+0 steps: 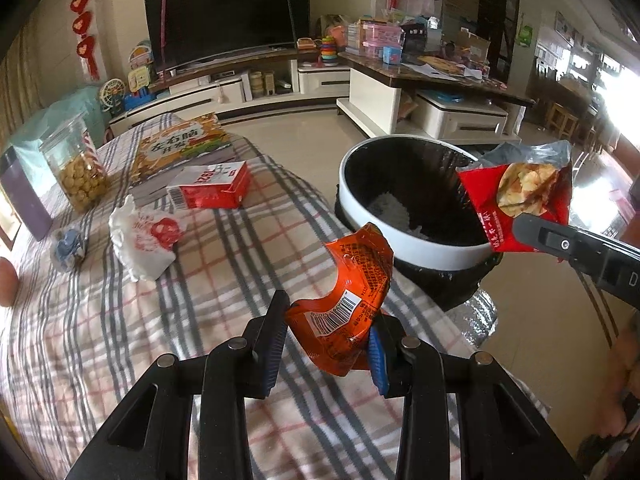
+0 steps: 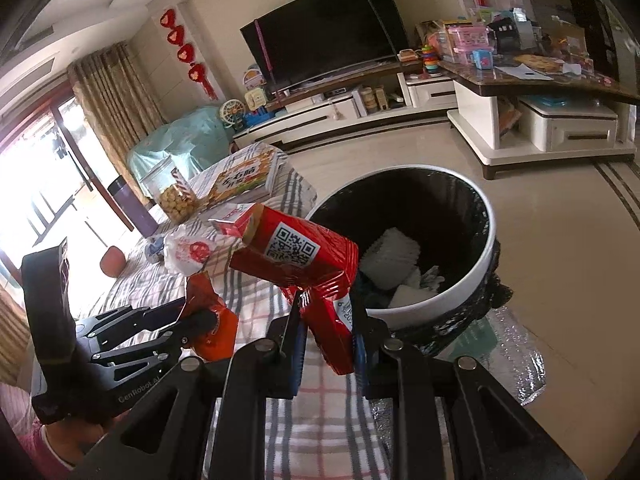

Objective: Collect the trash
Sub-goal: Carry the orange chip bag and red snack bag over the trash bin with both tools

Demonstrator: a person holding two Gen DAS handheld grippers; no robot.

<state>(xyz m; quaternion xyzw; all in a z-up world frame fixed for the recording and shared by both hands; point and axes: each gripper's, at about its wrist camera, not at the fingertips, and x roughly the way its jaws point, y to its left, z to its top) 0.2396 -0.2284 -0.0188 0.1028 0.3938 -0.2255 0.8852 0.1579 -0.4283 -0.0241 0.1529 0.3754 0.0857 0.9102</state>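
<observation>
My left gripper (image 1: 330, 334) is shut on an orange snack wrapper (image 1: 352, 292) and holds it above the plaid-covered table (image 1: 200, 300), left of the bin. My right gripper (image 2: 326, 344) is shut on a red chip bag (image 2: 304, 256) and holds it beside the rim of the white bin with a black liner (image 2: 486, 216); the bag (image 1: 516, 196) hangs over the bin's right rim in the left wrist view. White paper lies in the bin (image 1: 420, 246). On the table lie a red-and-white carton (image 1: 212, 188), a white crumpled bag (image 1: 144, 240) and a blue-grey wad (image 1: 70, 246).
A cookie jar (image 1: 80, 172), a stack of books (image 1: 184, 148) and a purple box (image 1: 22, 196) stand at the table's far end. A TV stand (image 1: 240, 88) and a cluttered side table (image 1: 436, 76) lie beyond tiled floor. Foil sheeting (image 2: 504, 364) lies under the bin.
</observation>
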